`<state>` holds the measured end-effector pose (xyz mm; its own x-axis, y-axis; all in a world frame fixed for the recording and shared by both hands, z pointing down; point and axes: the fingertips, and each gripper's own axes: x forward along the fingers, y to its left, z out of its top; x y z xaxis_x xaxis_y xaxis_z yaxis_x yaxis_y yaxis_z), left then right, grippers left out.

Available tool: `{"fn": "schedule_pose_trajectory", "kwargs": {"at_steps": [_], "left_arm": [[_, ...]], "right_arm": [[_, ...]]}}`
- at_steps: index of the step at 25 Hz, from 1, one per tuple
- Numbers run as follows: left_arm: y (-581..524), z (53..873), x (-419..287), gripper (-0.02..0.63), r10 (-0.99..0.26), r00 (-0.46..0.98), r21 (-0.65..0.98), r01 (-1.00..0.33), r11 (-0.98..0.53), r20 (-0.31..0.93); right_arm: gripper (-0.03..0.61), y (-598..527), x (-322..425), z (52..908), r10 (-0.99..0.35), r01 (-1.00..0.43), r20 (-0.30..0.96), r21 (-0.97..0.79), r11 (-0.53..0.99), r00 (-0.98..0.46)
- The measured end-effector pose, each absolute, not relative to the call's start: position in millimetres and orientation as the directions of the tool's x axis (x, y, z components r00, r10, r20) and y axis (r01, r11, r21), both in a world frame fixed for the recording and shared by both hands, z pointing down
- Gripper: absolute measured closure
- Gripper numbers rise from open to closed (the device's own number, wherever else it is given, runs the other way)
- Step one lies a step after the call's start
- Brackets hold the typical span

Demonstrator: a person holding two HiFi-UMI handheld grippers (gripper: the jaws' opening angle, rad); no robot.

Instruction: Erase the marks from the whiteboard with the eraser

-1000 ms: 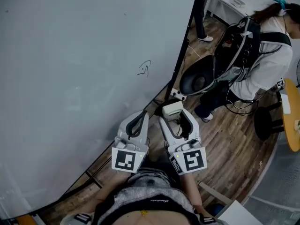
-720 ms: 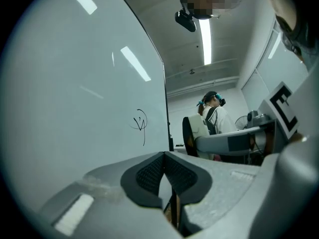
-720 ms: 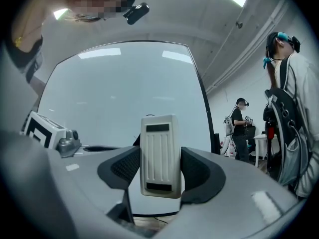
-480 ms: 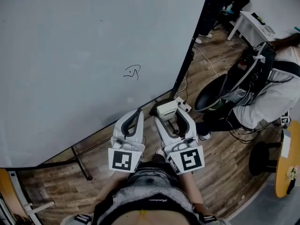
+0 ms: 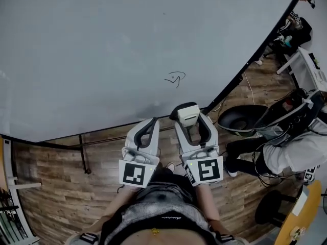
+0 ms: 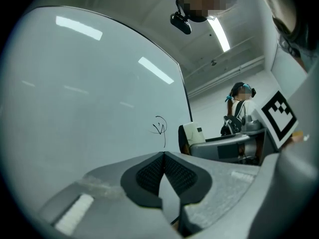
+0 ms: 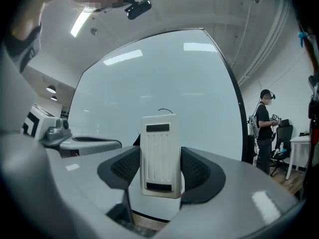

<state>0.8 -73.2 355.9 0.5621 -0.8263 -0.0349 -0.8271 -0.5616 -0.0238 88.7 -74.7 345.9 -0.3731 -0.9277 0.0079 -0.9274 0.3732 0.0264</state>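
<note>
A large whiteboard [image 5: 102,50] fills the upper part of the head view, with one small black scribble [image 5: 175,78] right of its middle. My right gripper [image 5: 187,115] is shut on a white eraser [image 5: 187,114], held just below the board's bottom edge and a little below the scribble. In the right gripper view the eraser [image 7: 160,155] stands upright between the pads, and the scribble [image 7: 165,111] peeks over its top. My left gripper [image 5: 152,122] is shut with nothing in it, beside the right one. The left gripper view shows the scribble [image 6: 159,128] above its closed pads [image 6: 163,172].
The board's black frame and stand legs [image 5: 82,152] rest on a wooden floor [image 5: 51,188]. A person with a backpack rig [image 5: 291,147] crouches at right, beside a black chair [image 5: 242,119]. Another person [image 7: 263,126] stands by a white table [image 7: 301,156].
The view has swung left and down, so the board now fills more of the frame. Both grippers have come closer to the board's lower edge, the eraser nearer the scribble.
</note>
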Motion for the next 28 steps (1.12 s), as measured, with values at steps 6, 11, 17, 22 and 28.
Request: {"fn": "schedule_pose_trajectory", "kwargs": {"at_steps": [6,11,17,22,28], "left_arm": [[-49.5,351.5,-8.8,0.611,-0.823,0.564,0.005,-0.825,-0.565,-0.063],[-43.7,350.3,-14.5,0.611,-0.789,0.611,0.004,-0.791,-0.612,-0.064],[-131.8,374.7,-18.7,0.611,-0.739,0.673,0.055,-0.738,-0.673,-0.018],[-112.5,373.2,-15.9,0.611,-0.726,0.687,0.050,-0.725,-0.687,-0.017],[-120.3,375.5,-16.8,0.611,-0.753,0.658,0.053,-0.751,-0.658,-0.015]], "right_arm": [[0.322,-66.3,90.8,355.6,-0.949,-0.943,0.078,0.115,0.314,-0.306],[0.322,-74.8,87.1,358.4,-0.954,-0.944,0.113,0.148,0.294,-0.279],[0.324,-166.5,84.1,381.1,-0.954,-0.951,0.170,0.145,0.273,-0.248],[0.324,-148.2,82.2,388.7,-0.951,-0.953,0.190,0.136,0.271,-0.243],[0.328,-151.0,80.5,391.8,-0.941,-0.941,0.209,0.157,0.299,-0.264]]}}
